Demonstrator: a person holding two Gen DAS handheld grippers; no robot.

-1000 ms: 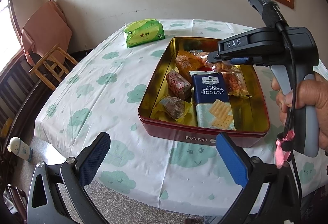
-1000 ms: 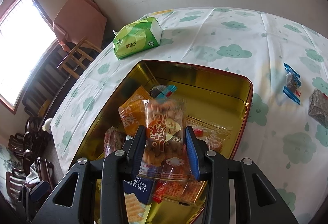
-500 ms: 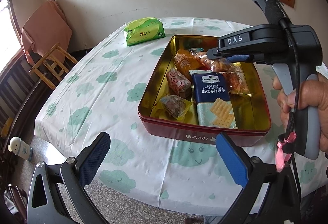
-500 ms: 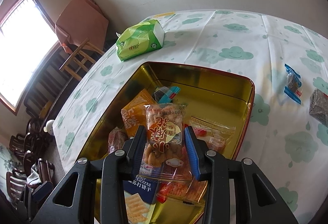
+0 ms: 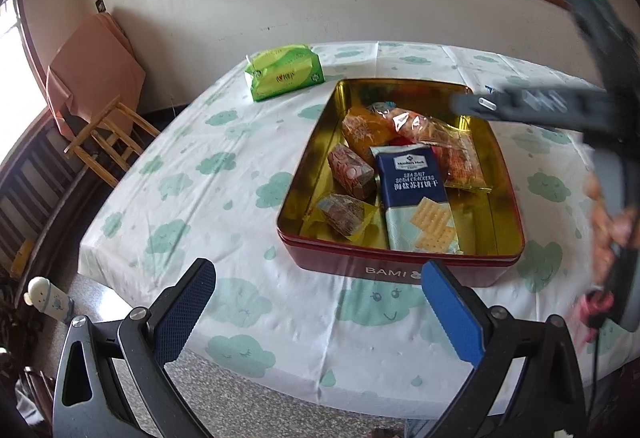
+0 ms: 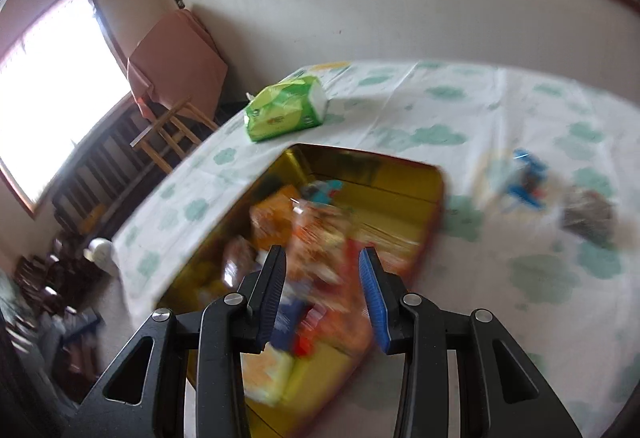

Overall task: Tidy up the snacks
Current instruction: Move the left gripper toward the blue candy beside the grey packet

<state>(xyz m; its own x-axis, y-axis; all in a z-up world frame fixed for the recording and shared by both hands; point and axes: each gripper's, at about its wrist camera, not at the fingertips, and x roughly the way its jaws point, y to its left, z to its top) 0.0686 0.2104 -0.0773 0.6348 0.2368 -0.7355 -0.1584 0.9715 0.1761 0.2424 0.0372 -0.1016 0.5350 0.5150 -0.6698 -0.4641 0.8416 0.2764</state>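
— Since the right wrist view is smeared, where do we place the clear pack of orange snacks (image 5: 430,135)?

— We see it lying flat in the gold-lined tin (image 5: 340,264), in the far right part. Its long axis runs slantwise, from the middle of the far end down toward the right wall, and its near end rests over a red-and-orange packet.

— And the right gripper (image 6: 322,252)?

— We find its fingers a narrow gap apart and sharp, while the pack behind them is as blurred as the tin. So they clamp nothing; the gripper hangs above the tin, pointing down at it.

— What lies beside the pack?

— To its left, we see an orange packet (image 5: 362,131). Nearer to us is the blue cracker pack (image 5: 412,181), lengthwise along the tin, with its dark label end far and its pictured crackers near. Left of that are a pink-wrapped piece (image 5: 352,173) and a brown one on yellow foil (image 5: 342,211).

— Outside the tin?

— We see a blue-wrapped snack (image 6: 528,177) and a dark packet (image 6: 588,215) on the cloud-print cloth (image 5: 200,177) to the tin's right, well apart from it. A green tissue pack (image 5: 284,71) sits beyond the far left corner.

— The left gripper (image 5: 316,266)?

— Its fingers stand wide apart and hold nothing, over the table's near edge just before the tin's red front wall.
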